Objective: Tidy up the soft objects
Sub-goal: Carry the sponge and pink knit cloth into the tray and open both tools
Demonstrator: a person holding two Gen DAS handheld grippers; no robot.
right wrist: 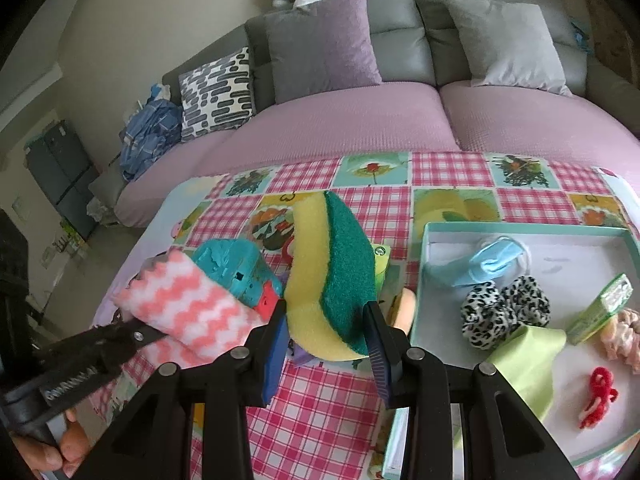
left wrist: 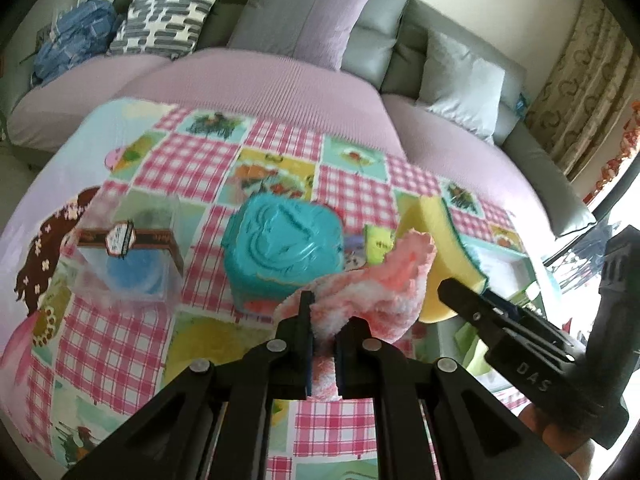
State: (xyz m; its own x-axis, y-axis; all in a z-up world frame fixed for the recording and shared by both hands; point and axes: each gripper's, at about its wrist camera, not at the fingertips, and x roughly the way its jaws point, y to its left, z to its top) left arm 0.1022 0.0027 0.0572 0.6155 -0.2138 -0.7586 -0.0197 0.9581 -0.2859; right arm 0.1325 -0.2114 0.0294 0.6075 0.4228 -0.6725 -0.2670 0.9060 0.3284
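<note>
Left claw: I had my left gripper (left wrist: 322, 334) clamped narrow on the pink-and-white fluffy cloth (left wrist: 372, 284), which bunched up above the fingertips and hung a little below them, lifted off the tablecloth (left wrist: 192, 160).
Right claw: my right gripper (right wrist: 326, 334) was closed part-way on the yellow-and-green sponge (right wrist: 332, 276); the blue pads pressed its lower end from both sides, green scrub face to the right.
Sponge position: it stood nearly upright in the jaws, above the checked tablecloth, just left of the tray (right wrist: 520, 232).
Cloth position: from the right wrist view I saw the cloth to the left of the sponge, in front of the teal plastic box (right wrist: 236, 272), the two grippers close together.
Tray: a teal-edged white tray on the right of the table already held a light blue face mask (right wrist: 488, 266), two leopard-print scrunchies (right wrist: 504, 308), a green cloth (right wrist: 528, 356), a small green carton (right wrist: 602, 308), a red yarn piece (right wrist: 598, 400) and a pale pink scrunchie (right wrist: 624, 336).
Table left side: a clear box with a blue round item inside (left wrist: 132, 256) sat left of the teal box.
Behind: a sofa with a lilac cover (right wrist: 360, 120) and cushions.
Hand: my fingers (right wrist: 60, 452) showed under the left handle.
</note>
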